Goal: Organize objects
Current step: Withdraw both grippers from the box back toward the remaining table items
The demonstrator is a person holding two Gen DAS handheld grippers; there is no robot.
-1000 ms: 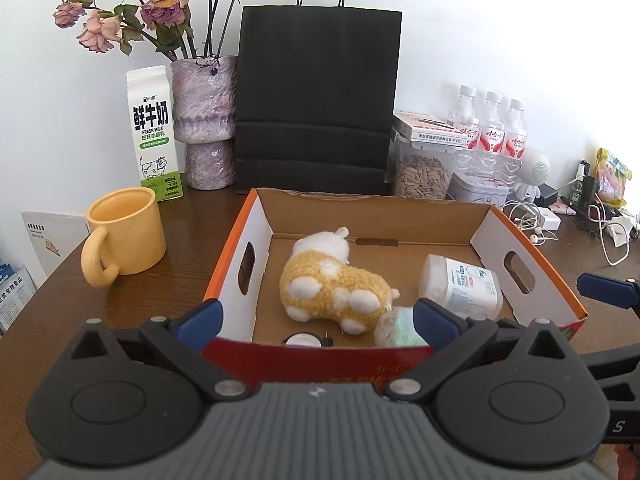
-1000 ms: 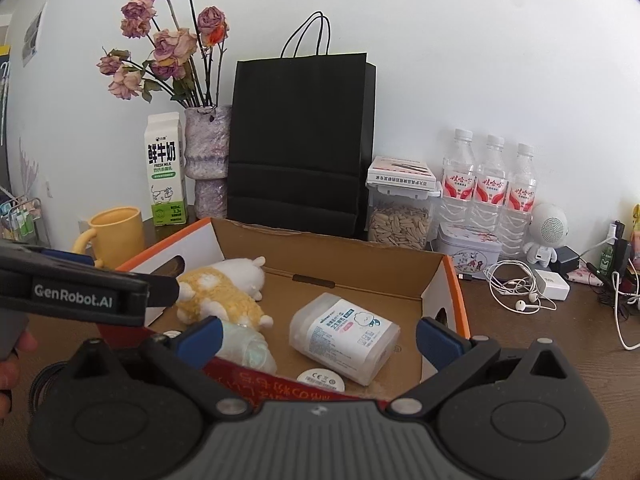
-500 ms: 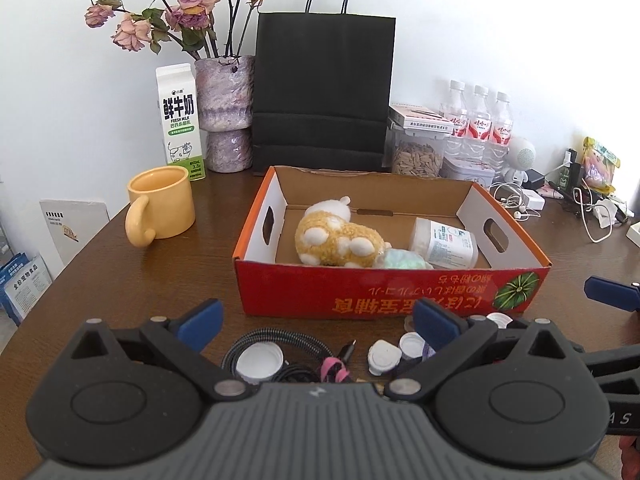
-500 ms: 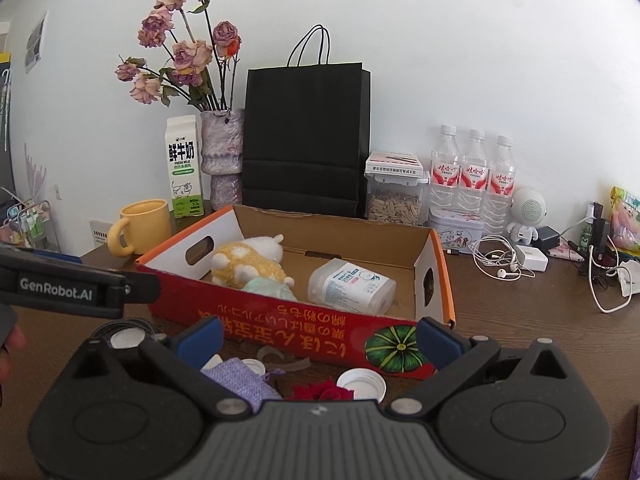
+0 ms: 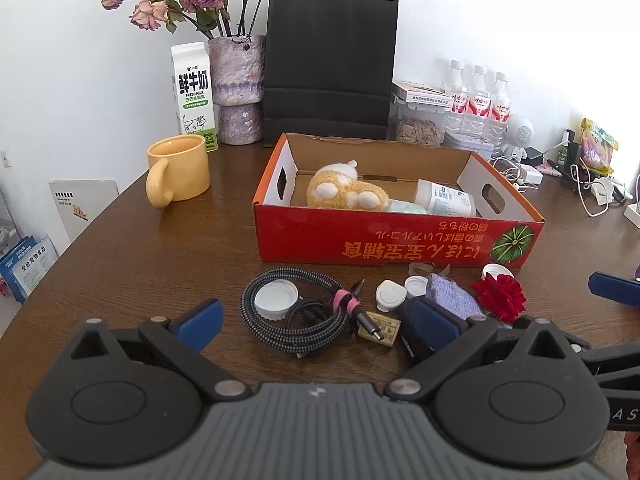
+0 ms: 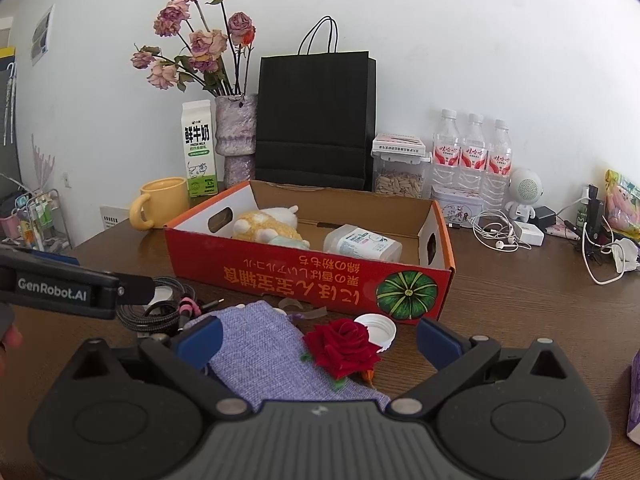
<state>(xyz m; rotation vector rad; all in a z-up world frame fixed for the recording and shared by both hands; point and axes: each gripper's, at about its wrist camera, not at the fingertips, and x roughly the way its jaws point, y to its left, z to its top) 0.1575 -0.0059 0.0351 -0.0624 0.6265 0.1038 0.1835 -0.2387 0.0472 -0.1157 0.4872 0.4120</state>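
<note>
A red cardboard box (image 5: 396, 240) (image 6: 304, 276) stands mid-table with a yellow plush toy (image 5: 346, 194) (image 6: 266, 226), a white jar (image 5: 444, 200) (image 6: 362, 244) and a pale green item inside. In front of it lie a coiled braided cable (image 5: 296, 314) (image 6: 160, 312), white bottle caps (image 5: 276, 298) (image 6: 376, 330), a purple cloth pouch (image 5: 452, 300) (image 6: 260, 344) and a red fabric rose (image 5: 500, 296) (image 6: 340, 344). My left gripper (image 5: 316, 322) is open and empty over the cable. My right gripper (image 6: 318, 338) is open and empty over the pouch and rose.
A yellow mug (image 5: 180, 168), a milk carton (image 5: 194, 96), a vase of dried roses (image 5: 238, 88) and a black paper bag (image 5: 330, 68) stand behind the box. Water bottles (image 6: 474, 156), a seed container (image 6: 398, 168) and earphone cables (image 6: 496, 232) fill the back right.
Both grippers have pulled back from over the box toward the table's near side. The loose items in front of the box have come into view.
</note>
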